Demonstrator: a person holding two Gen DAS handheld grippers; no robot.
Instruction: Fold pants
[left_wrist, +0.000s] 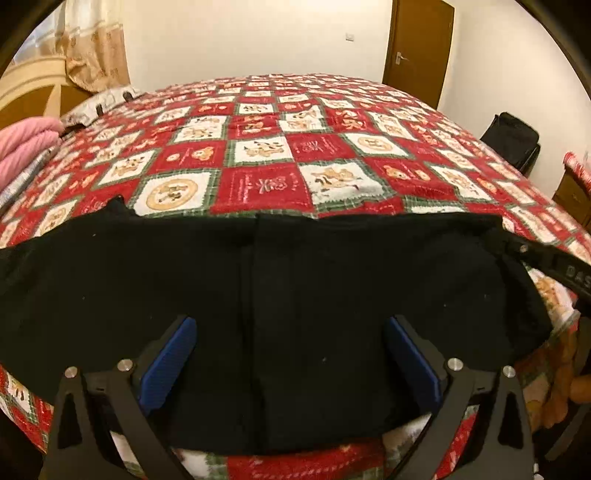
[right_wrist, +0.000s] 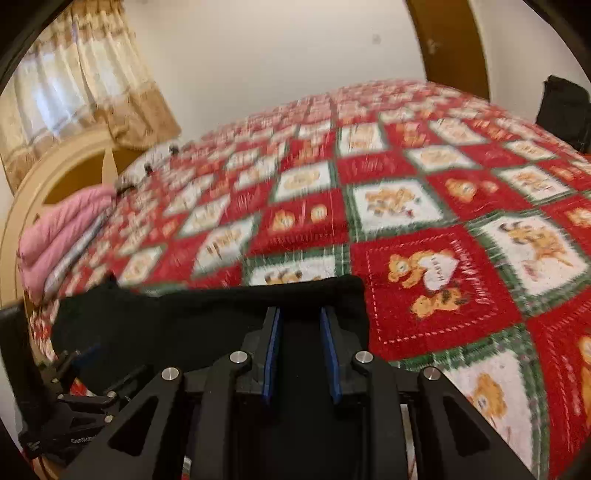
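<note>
Black pants (left_wrist: 295, 280) lie folded across the near edge of the bed, with a seam running down the middle. My left gripper (left_wrist: 291, 354) hovers over them, wide open, its blue pads (left_wrist: 173, 354) far apart with no cloth pinched. In the right wrist view the pants (right_wrist: 184, 317) stretch off to the left. My right gripper (right_wrist: 301, 328) is shut on their right end, with black cloth filling the narrow gap between its blue pads (right_wrist: 274, 332). The right gripper's finger (left_wrist: 554, 264) also shows at the pants' right end. The left gripper (right_wrist: 79, 363) shows low on the left.
A red, white and green checked blanket (left_wrist: 288, 147) with bear prints covers the bed. Folded pink bedding (left_wrist: 22, 147) lies by the headboard (right_wrist: 44, 177) on the left. Beyond the far side stands a brown door (left_wrist: 417, 48), with a black bag (left_wrist: 513, 140) on the right.
</note>
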